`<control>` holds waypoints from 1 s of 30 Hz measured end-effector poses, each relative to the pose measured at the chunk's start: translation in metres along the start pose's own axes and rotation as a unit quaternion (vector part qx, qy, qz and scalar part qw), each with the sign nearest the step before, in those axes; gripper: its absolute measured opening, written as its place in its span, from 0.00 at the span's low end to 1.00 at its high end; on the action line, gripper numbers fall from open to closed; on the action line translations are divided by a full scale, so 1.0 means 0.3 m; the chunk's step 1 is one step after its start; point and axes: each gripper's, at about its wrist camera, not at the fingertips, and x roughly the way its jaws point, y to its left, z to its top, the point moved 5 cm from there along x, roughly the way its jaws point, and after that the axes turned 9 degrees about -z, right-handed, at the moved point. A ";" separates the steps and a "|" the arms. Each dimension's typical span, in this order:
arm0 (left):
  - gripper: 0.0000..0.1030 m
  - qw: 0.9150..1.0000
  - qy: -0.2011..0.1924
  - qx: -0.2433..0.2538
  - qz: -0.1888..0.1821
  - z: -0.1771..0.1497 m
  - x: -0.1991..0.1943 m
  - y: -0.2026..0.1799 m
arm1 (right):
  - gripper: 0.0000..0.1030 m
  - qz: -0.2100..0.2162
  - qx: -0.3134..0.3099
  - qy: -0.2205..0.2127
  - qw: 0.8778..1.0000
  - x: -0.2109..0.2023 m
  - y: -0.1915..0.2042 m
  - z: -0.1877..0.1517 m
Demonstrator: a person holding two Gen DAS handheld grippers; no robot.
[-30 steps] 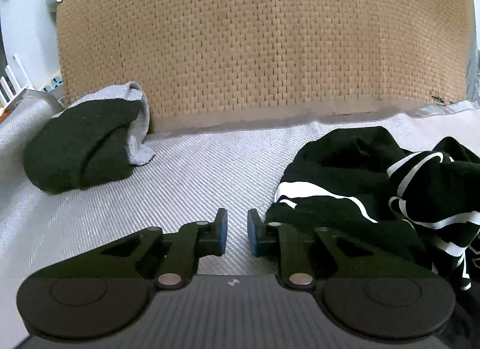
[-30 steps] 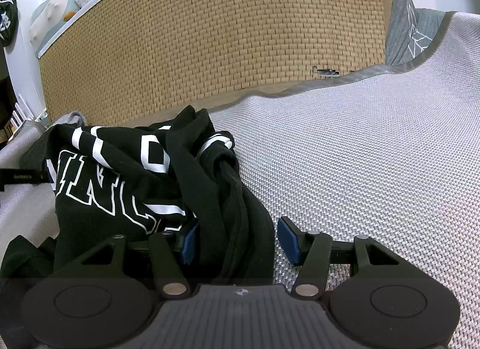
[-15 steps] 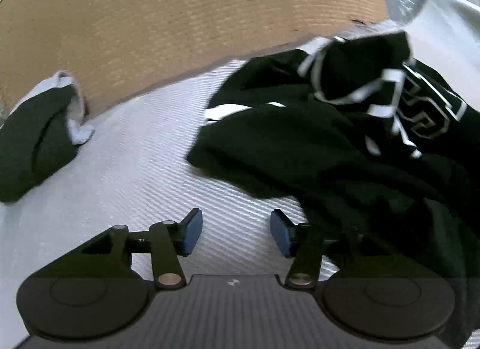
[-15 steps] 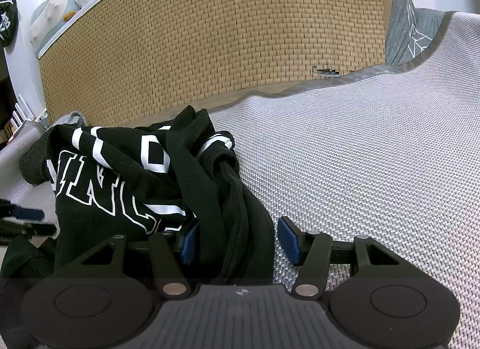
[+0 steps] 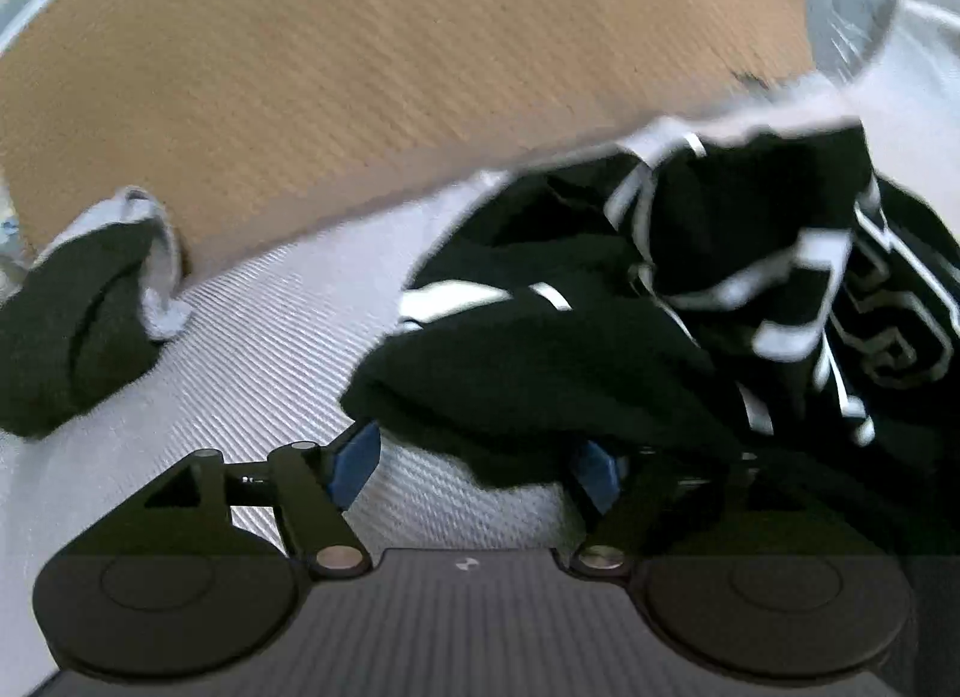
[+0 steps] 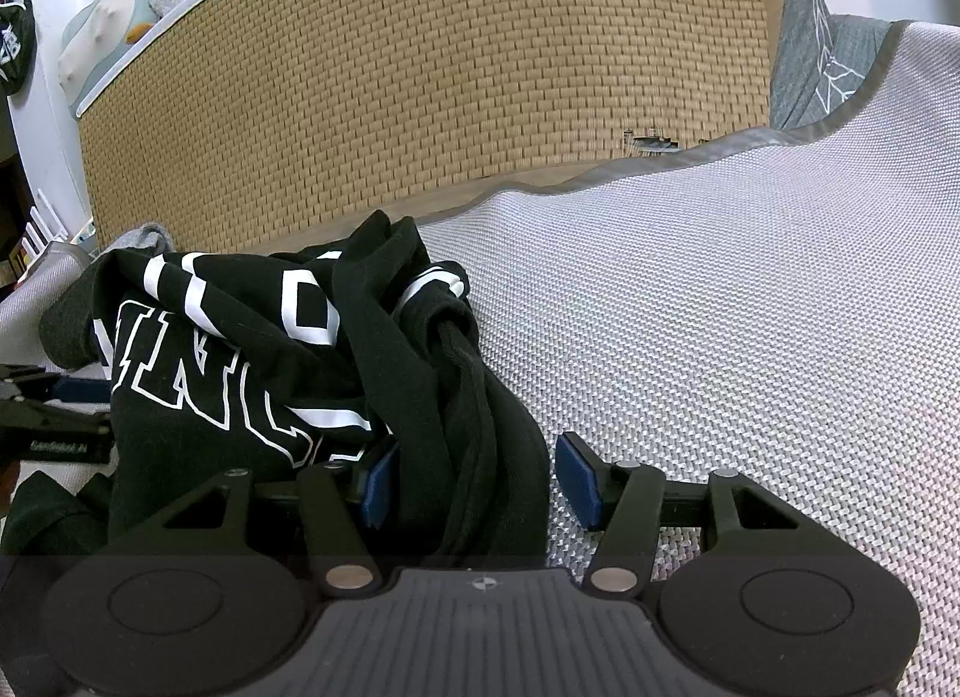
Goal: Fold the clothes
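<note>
Landmark: black sweatshirt point(image 5: 630, 349), crumpled w/ white lettering, on the woven grey bed cover point(image 5: 252, 337). Well left of it: dark folded garment point(image 5: 66, 325) by the rattan headboard point(image 5: 360, 97). L gripper point(image 5: 477, 466) at its near-left hem, jaws opening; hem edge lies between the pads, not pinched. R gripper point(image 6: 471, 478) at its right side, jaws apart, a bunched fold between them, right pad clear of the cloth. Long axis runs L–R; each gripper covers one end.
</note>
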 end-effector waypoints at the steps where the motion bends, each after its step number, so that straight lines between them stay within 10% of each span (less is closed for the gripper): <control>1: 0.71 1.000 -0.016 -0.008 0.016 0.004 -0.008 0.008 | 0.58 0.000 0.001 0.000 1.000 0.000 0.000 0.001; 10: 0.64 0.994 -0.023 -0.101 0.027 -0.002 0.016 0.085 | 0.58 0.002 0.002 0.001 1.000 -0.003 0.002 0.001; 15: 0.15 0.999 -0.010 -0.052 0.000 0.019 0.050 0.009 | 0.58 0.002 0.002 0.002 1.000 -0.003 0.001 0.002; 30: 0.08 0.983 -0.059 0.067 0.158 0.137 -0.136 0.114 | 0.59 0.004 0.005 0.002 1.000 -0.002 0.002 0.001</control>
